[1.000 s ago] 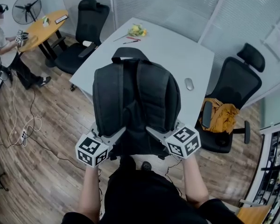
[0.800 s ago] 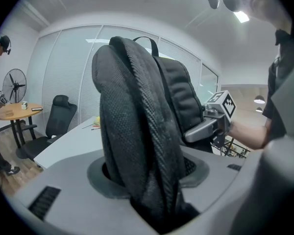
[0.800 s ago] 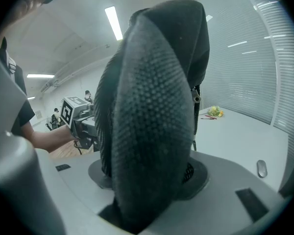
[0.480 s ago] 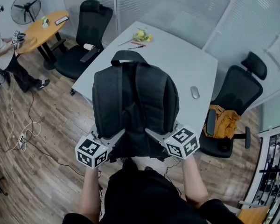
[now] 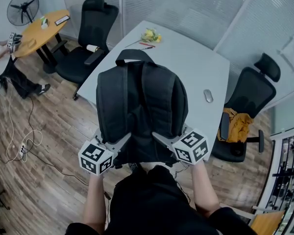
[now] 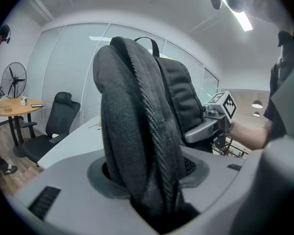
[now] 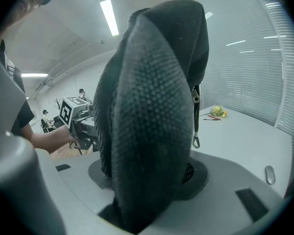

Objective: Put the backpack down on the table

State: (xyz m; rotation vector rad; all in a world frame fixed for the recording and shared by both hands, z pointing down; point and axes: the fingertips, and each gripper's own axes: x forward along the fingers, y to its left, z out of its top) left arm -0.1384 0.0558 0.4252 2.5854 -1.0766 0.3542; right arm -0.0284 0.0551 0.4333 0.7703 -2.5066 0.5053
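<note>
Grey table (image 5: 186,58) stands on wood floor (image 5: 54,146) between black chairs (image 5: 97,21).

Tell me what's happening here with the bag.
A person holds an upright black fabric backpack, clamped on both sides by the left hand-held gripper and the right hand-held gripper. The bag is up in the air at the near edge of the pale grey table and has not yet been set down.
</note>
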